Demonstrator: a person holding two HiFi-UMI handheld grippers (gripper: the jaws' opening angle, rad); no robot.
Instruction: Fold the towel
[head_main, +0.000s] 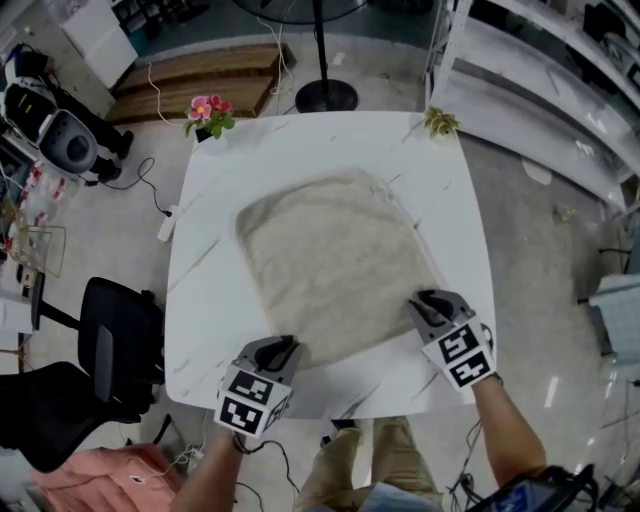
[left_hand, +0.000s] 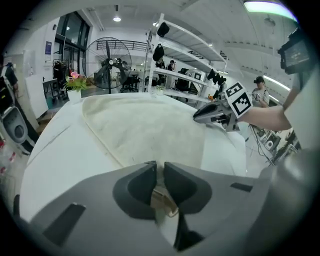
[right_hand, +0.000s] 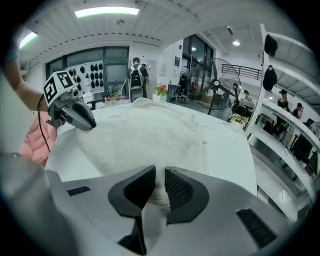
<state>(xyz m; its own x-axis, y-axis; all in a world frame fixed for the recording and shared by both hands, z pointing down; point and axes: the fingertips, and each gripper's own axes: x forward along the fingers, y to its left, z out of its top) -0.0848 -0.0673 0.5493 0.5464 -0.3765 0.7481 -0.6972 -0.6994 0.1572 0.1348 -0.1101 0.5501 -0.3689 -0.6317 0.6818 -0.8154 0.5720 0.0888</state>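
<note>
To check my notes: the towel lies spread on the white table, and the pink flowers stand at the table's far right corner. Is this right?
No. The flowers stand at the far left corner of the table; the head view shows it.

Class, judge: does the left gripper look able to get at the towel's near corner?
Likely yes: the left gripper is at the towel, its jaws closed on that corner; nothing blocks it.

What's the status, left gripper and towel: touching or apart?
Touching. The left gripper view shows the left gripper with its jaws closed on the hem of the towel, pinched between them.
</note>
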